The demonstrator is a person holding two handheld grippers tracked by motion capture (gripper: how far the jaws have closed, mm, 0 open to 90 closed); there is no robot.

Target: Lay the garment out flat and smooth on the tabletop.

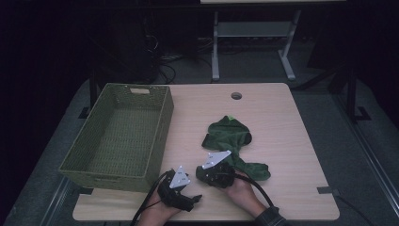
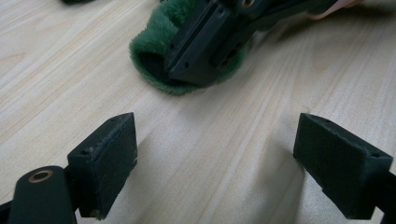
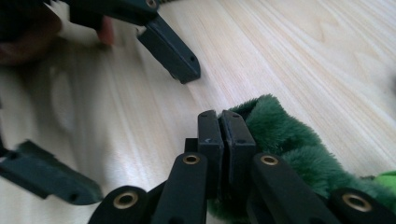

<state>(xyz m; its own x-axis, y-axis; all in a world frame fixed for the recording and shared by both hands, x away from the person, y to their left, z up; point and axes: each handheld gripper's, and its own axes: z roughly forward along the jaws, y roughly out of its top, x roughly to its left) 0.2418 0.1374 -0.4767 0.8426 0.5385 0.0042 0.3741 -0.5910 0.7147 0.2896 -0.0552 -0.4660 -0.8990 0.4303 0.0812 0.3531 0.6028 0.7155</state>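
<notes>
Near the lower middle of the high view, our right tool (image 1: 212, 171) sits on the near end of the green plush cloth (image 1: 230, 136), which lies crumpled on the wooden counter (image 1: 282, 122) to the right of the woven green basket (image 1: 162, 122). Seen in the right gripper view, the jaws of that tool (image 3: 219, 122) are pressed together with the fleece bunched beside and under them; we judge a fold is pinched, though the nip itself is hard to make out. Our left tool (image 1: 195, 199) rests at the lower edge of the high view, its jaws spread wide over bare wood (image 2: 210, 154), with nothing between them.

We expect the cloth (image 2: 154, 51) to be light, soft and limp, so it will droop and trail from any single hold. A thick fold or hem should give the firmest grip, and a second hold farther along would keep it from dragging.

A bright green patch (image 3: 385, 182) shows at the right edge of the right gripper view; we cannot tell whether it is a tag or part of the cloth. Dim light in the high view hides the cloth's exact shape.
</notes>
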